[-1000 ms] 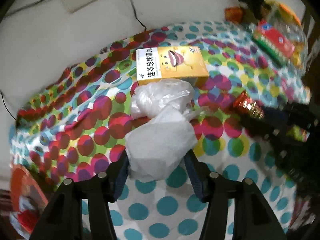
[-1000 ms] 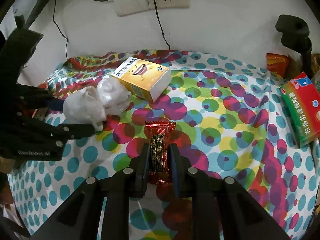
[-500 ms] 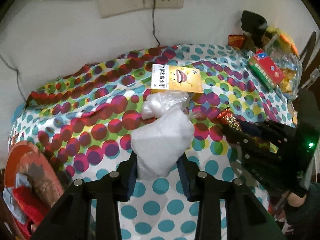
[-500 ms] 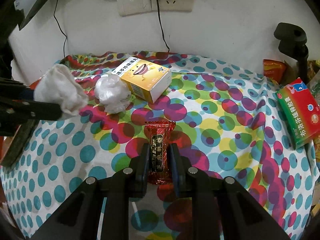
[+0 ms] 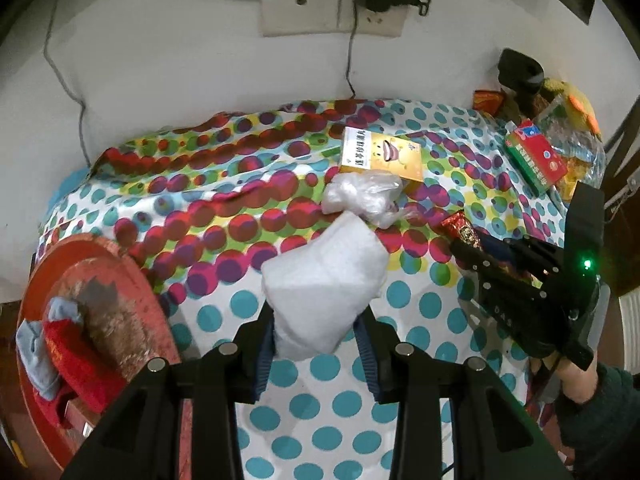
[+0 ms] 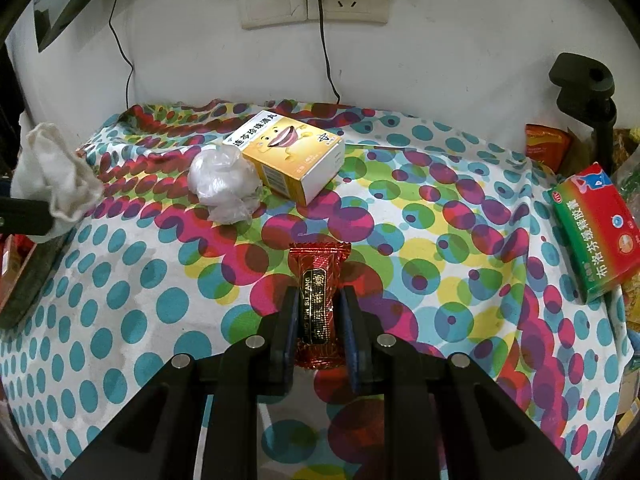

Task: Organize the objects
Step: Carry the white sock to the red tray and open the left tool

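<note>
Near the tabletop's (image 6: 120, 320) left edge I have open spotted cloth; my left fingers (image 5: 316, 334) grip a crumpled white cloth (image 5: 326, 284) above it, right fingers (image 6: 320, 320) clamp a red candy wrapper (image 6: 318, 300).

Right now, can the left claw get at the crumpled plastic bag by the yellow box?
Probably not yet: the left claw is shut on a white cloth. The plastic bag itself lies uncovered beside the yellow box.

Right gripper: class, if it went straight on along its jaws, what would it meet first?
Probably the spotted tablecloth just beyond the red candy held by the right gripper; depth is uncertain.
</note>
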Demonstrator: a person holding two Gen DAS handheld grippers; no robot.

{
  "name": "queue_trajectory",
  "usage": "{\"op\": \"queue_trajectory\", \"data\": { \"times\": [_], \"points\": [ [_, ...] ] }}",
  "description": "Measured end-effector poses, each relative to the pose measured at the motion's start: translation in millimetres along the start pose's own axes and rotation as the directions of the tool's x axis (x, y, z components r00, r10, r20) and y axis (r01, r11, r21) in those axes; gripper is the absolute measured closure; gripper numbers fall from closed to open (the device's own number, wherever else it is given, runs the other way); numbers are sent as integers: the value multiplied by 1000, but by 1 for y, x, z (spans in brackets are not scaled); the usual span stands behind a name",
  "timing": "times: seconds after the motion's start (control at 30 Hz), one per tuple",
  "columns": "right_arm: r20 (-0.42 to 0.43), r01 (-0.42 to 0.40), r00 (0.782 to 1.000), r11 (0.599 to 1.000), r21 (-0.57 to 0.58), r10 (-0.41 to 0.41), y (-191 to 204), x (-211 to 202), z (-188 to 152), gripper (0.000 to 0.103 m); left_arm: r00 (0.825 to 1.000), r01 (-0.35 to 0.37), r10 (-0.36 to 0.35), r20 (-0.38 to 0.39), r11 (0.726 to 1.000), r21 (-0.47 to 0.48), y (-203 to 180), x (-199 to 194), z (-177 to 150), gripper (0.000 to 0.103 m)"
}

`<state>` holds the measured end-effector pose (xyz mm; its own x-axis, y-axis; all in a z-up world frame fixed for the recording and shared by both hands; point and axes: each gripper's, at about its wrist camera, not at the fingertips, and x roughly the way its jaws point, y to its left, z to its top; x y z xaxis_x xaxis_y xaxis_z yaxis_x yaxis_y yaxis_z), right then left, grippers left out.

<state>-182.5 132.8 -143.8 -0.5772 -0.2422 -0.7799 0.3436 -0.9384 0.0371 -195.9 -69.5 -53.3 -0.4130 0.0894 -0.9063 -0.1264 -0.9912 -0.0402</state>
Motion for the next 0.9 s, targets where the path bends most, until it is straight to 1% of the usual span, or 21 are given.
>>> {"op": "queue_trajectory", "data": {
  "times": [0.17,0.5,0.6,0.7,0.83,0.9],
  "points": [
    [-1,4,1000,1000,-5,-4,0,0,0,83,1000,-16,17,13,999,-38,11,-14,-5,66],
    [-2,11,1000,1000,-13,-11,2,-1,1,81,997,-68,71,18,988,-138,51,-32,-17,66],
    [-2,11,1000,1000,-13,-11,3,-1,1,81,996,-84,88,15,981,-174,66,-32,-19,66],
    [-2,13,1000,1000,-15,-13,3,-1,1,81,993,-117,121,6,970,-212,83,-29,-20,66],
    [-2,11,1000,1000,-13,-11,3,-1,1,81,990,-138,140,-12,952,-272,110,-26,-21,66],
    [-2,11,1000,1000,-13,-11,3,-1,1,81,989,-145,145,-23,948,-283,119,-24,-22,66]
  ]
}}
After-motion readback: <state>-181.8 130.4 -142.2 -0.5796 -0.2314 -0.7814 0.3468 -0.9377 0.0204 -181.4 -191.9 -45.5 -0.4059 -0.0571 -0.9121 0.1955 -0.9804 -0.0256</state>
